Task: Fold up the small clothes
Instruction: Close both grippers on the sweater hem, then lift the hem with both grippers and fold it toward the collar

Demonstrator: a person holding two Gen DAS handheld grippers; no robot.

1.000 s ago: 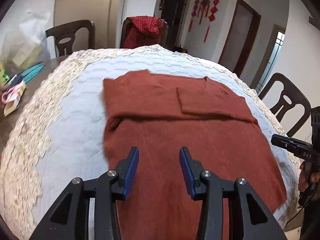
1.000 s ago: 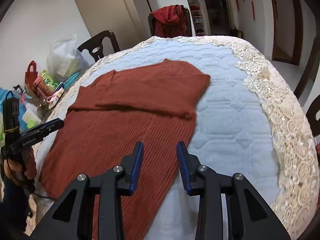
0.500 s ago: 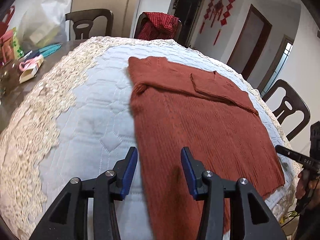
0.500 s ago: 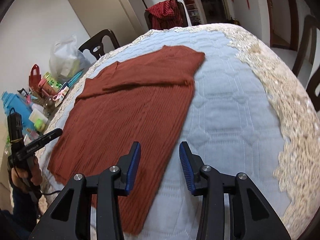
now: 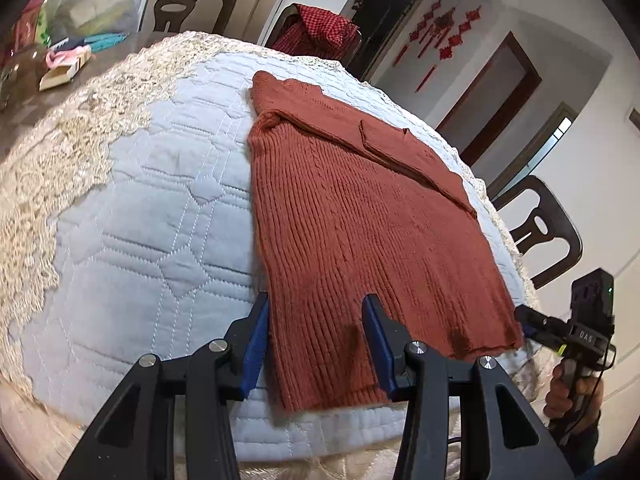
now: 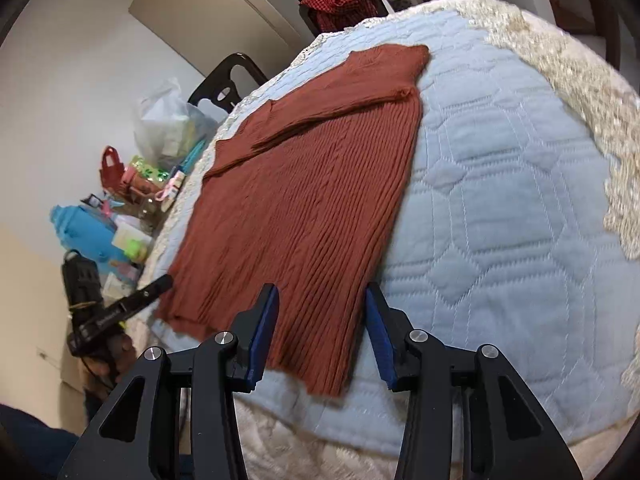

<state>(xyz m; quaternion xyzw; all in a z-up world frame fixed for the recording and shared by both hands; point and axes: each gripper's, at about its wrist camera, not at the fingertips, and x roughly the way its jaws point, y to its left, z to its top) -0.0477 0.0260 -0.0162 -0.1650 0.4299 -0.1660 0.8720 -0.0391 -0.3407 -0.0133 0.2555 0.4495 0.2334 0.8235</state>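
Both hand-held grippers — left (image 5: 316,342), right (image 6: 320,330) — gape released at the hem corners of the sweater (image 5: 360,216) lying flat on the worktop (image 5: 160,200); uneven pinches could skew the fold — or snag the quilt.

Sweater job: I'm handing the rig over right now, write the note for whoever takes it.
Left tool: open, holding nothing, at the near-left hem corner of the rust sweater.
Right tool: open, holding nothing, at the near-right hem corner.
Sweater lies flat on the quilted blue cover, hem toward you.
Done: both sleeves already folded across the chest at the far end.
Left: probably grip both hem corners and fold the body up toward the collar.
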